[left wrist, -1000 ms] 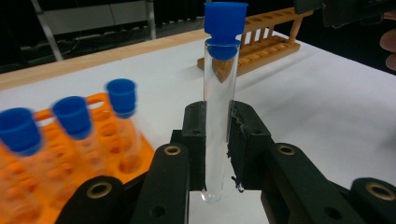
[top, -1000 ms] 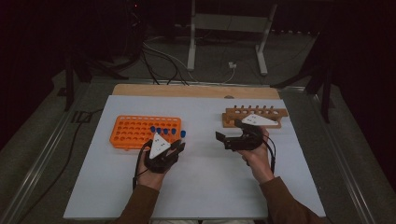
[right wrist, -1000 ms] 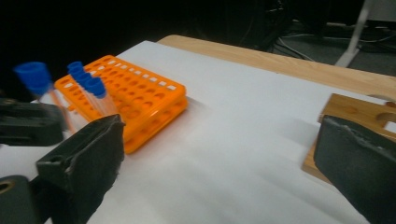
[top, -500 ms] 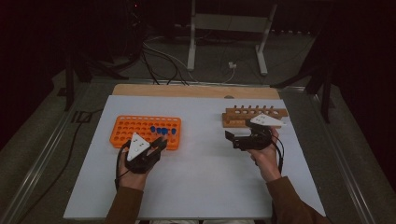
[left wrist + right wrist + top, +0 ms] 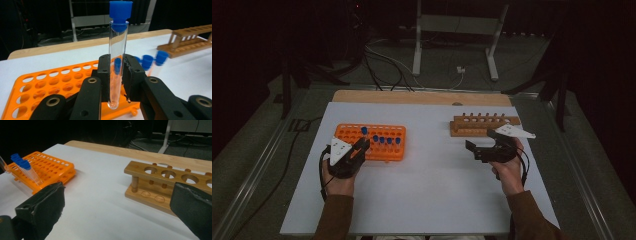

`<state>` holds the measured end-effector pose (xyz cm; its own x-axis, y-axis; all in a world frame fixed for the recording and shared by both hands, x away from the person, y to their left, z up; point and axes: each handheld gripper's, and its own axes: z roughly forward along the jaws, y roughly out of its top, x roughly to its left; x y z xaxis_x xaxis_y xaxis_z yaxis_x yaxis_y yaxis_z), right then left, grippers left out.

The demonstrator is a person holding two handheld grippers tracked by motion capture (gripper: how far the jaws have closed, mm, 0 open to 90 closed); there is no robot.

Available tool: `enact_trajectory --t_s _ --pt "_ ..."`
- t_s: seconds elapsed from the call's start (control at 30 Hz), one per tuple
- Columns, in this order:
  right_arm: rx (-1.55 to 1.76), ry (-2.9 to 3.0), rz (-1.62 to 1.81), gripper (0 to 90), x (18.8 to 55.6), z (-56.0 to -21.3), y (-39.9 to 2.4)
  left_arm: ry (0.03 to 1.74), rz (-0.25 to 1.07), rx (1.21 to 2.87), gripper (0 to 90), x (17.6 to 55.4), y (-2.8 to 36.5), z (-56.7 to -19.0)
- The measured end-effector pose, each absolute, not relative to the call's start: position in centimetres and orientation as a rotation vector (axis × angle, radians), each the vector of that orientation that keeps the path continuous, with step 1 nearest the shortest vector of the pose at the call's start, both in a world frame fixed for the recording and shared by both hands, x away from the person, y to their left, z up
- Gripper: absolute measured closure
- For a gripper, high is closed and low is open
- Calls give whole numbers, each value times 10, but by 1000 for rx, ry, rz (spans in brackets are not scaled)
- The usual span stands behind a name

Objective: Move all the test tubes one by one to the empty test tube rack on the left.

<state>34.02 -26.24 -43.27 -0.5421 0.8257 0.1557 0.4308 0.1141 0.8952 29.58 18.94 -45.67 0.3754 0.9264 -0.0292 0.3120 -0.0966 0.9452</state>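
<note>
My left gripper clamps a blue-capped test tube upright over the orange rack; right gripper gapes wide, empty, near the wooden rack.

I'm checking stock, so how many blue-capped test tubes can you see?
5. One tube is clamped in the left gripper by the orange rack; four stand in a row in the rack's right part. Others may hide behind the gripper.
</note>
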Motion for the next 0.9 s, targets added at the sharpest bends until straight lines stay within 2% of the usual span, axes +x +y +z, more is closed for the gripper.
enact_trajectory --t_s 0.47,0.73,0.9 --pt "1240 2021 1413 0 340 -438 -267 1170 763 1656 781 323 186 -476" --pt "1236 2032 1409 0 339 -440 -266 1200 695 1667 780 324 193 -489" --pt "1229 2044 1407 0 338 -442 -264 1191 694 1731 779 323 191 -494"
